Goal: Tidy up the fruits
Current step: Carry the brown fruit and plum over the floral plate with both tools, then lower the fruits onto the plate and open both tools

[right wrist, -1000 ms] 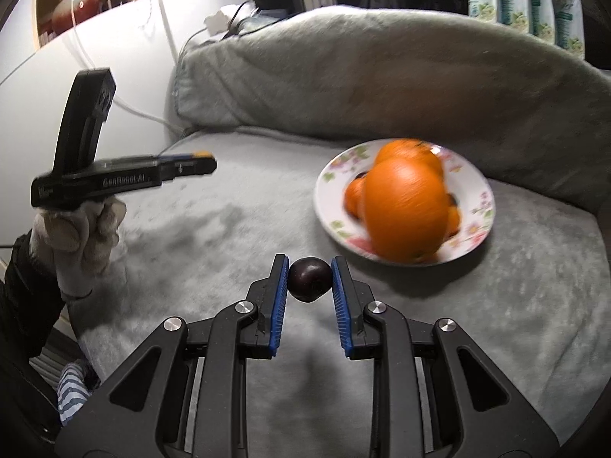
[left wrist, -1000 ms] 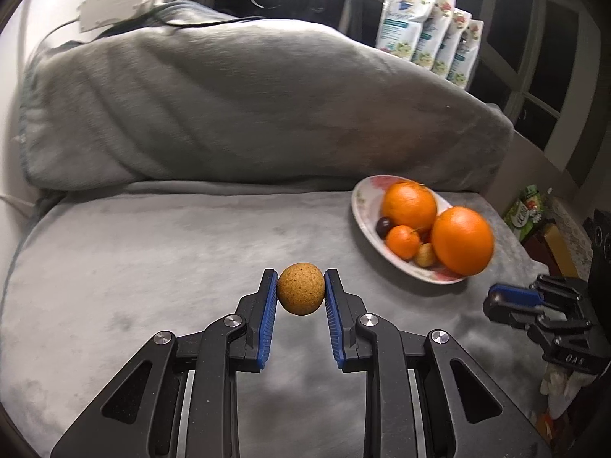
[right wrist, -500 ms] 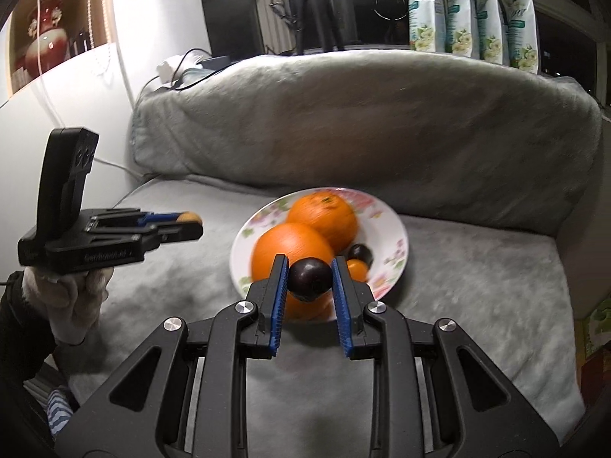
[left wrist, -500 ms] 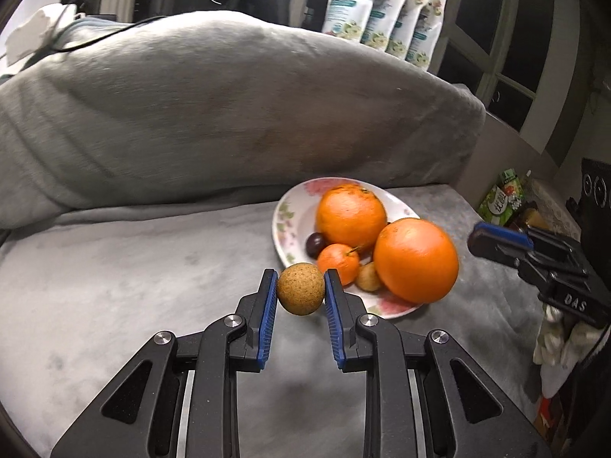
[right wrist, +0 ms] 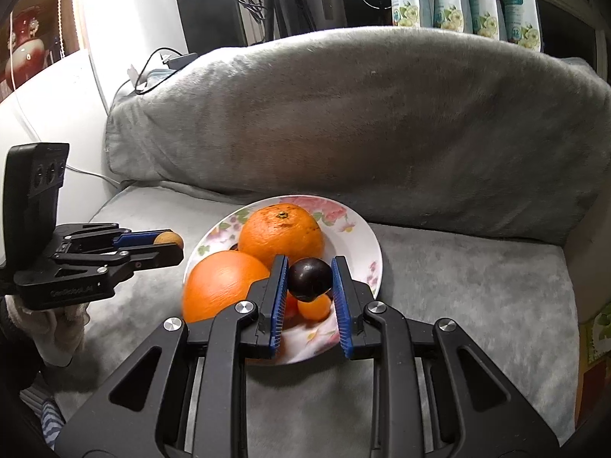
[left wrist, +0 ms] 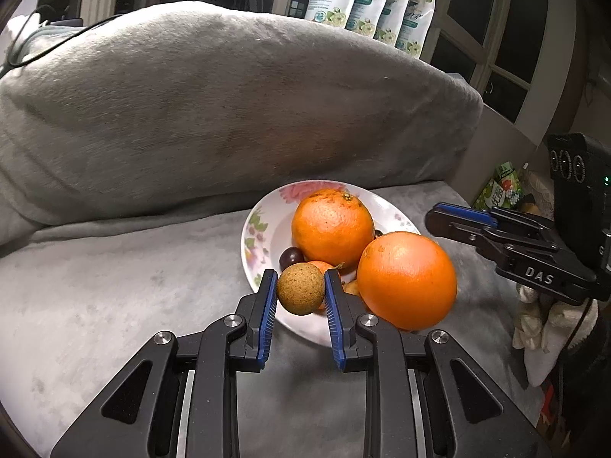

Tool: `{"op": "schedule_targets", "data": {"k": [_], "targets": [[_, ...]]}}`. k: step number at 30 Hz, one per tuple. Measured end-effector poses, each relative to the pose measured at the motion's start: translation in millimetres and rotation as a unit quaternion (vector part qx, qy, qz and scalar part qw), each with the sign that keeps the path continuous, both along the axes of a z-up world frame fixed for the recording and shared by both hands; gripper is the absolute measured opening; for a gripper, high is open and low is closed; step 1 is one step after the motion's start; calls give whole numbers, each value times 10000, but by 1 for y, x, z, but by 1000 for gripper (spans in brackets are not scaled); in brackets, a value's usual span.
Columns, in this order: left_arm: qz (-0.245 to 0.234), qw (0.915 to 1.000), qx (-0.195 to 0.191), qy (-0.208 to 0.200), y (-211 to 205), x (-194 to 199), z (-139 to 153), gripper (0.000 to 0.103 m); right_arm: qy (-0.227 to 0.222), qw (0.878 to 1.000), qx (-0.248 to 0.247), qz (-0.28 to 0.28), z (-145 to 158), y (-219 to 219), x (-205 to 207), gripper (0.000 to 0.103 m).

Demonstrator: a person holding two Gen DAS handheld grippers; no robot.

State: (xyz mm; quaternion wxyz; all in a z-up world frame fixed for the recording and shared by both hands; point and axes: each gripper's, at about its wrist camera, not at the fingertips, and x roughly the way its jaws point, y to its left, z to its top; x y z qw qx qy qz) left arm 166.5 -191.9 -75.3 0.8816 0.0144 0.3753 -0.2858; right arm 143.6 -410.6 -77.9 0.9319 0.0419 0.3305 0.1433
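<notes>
A flowered white plate (left wrist: 263,206) (right wrist: 366,236) lies on a grey blanket and carries two big oranges (left wrist: 331,227) (left wrist: 406,278), a dark plum (left wrist: 291,256) and small orange fruits. My left gripper (left wrist: 300,293) is shut on a round brown speckled fruit (left wrist: 300,288), held above the plate's near rim. My right gripper (right wrist: 309,279) is shut on a dark purple plum (right wrist: 309,278), held over the plate's near side above a small orange fruit (right wrist: 314,307). Each gripper shows in the other's view, the left gripper (right wrist: 168,244) left of the plate, the right gripper (left wrist: 443,217) right of it.
A blanket-covered bolster (left wrist: 229,107) (right wrist: 362,122) rises directly behind the plate. Printed pouches (left wrist: 366,0) stand on the window ledge beyond it. Cables and a charger (right wrist: 168,65) lie at the bolster's left end. A gloved hand (right wrist: 49,328) holds the left gripper. Green packaging (left wrist: 500,191) sits right.
Both grippers have come toward the plate, keeping their fruits: the left from the open blanket to the plate's near rim, the right from in front of the plate to above it.
</notes>
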Motion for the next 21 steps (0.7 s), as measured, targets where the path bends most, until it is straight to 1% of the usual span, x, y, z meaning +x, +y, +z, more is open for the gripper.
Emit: {"op": "schedule_targets", "data": {"k": [7, 12, 14, 15, 16, 17, 21], "targets": [[-19, 10000, 19, -5, -4, 4, 0, 23, 54, 10000, 76, 19, -5, -3, 12, 24], [-57, 10000, 22, -58, -8, 4, 1, 23, 37, 9999, 93, 44, -4, -3, 14, 25], [-58, 9999, 28, -86, -8, 3, 3, 23, 12, 10000, 81, 45, -2, -2, 14, 34], [-55, 9999, 26, -94, -8, 2, 4, 24, -11, 9999, 92, 45, -1, -2, 13, 47], [-47, 9999, 15, -111, -8, 1, 5, 25, -59, 9999, 116, 47, 2, -2, 12, 55], [-39, 9999, 10, -129, -7, 0, 6, 27, -91, 9999, 128, 50, 4, -1, 11, 56], [-4, 9997, -17, -248, -5, -6, 14, 27, -185, 9996, 185, 43, 13, 0, 5, 56]]}}
